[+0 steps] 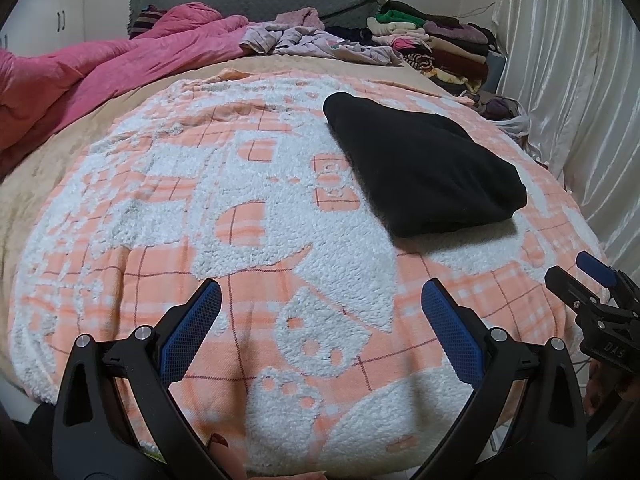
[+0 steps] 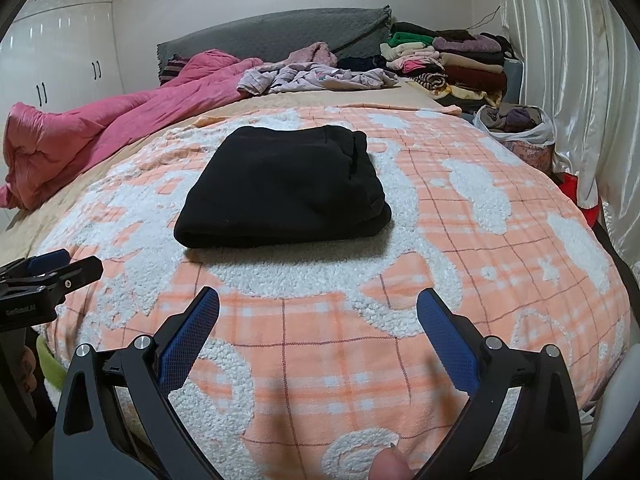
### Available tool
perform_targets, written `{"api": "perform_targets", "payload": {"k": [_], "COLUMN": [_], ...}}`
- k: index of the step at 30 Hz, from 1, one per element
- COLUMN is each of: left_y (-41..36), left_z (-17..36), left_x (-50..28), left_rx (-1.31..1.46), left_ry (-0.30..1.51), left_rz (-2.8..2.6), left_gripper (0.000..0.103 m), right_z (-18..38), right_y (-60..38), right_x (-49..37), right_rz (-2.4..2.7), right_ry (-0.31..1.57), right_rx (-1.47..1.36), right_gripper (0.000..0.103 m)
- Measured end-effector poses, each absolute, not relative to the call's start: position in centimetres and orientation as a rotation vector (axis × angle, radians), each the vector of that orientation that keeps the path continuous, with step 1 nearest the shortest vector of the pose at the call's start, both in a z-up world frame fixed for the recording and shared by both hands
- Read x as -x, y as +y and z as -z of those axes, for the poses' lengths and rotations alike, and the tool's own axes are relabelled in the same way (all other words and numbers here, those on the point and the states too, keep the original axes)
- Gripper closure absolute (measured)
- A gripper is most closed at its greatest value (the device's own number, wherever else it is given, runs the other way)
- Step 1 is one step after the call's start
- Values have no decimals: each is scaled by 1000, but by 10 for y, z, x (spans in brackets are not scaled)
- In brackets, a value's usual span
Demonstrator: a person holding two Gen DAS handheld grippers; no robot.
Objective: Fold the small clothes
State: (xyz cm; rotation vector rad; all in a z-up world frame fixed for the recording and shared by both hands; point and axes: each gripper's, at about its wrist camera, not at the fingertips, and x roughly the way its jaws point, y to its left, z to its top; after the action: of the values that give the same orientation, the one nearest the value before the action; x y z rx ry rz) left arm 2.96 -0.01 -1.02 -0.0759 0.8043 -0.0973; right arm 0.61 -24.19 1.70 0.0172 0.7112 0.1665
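Note:
A black garment point(image 1: 424, 168) lies folded into a thick rectangle on the orange-and-white blanket point(image 1: 248, 216); it also shows in the right wrist view point(image 2: 280, 196). My left gripper point(image 1: 320, 300) is open and empty, held over the blanket short of the garment, which lies ahead to its right. My right gripper point(image 2: 318, 304) is open and empty, just short of the garment's near edge. Each gripper shows at the edge of the other's view: the right one point(image 1: 592, 280) and the left one point(image 2: 52, 268).
A pink duvet point(image 1: 80, 76) is bunched at the far left. Loose lilac clothes point(image 1: 316, 42) lie at the head of the bed. A stack of folded clothes point(image 1: 440, 44) stands at the far right, with a bag of clothes point(image 2: 516, 124) and a curtain point(image 2: 568, 80) beside the bed.

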Motion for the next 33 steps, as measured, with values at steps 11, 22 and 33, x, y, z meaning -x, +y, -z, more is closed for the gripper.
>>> {"api": "perform_targets", "payload": {"k": [11,22,33], "left_y": [-1,2,1], "left_z": [10,11,11], "left_x": [-30,-30,-31], "left_rx": [75,71,71], "left_ry": [803,811,814], "left_rz": [96,74,73], "left_gripper": [9,9,9], "right_z": [-18,-16,-17], "right_y": [-245,-246,-244], "right_x": [-7,-8,-8], "right_rz": [-163,-159,-160], "right_ry": [711,718,719], "right_rx": [-26,-30,-30], "right_gripper": [4,4,4]}}
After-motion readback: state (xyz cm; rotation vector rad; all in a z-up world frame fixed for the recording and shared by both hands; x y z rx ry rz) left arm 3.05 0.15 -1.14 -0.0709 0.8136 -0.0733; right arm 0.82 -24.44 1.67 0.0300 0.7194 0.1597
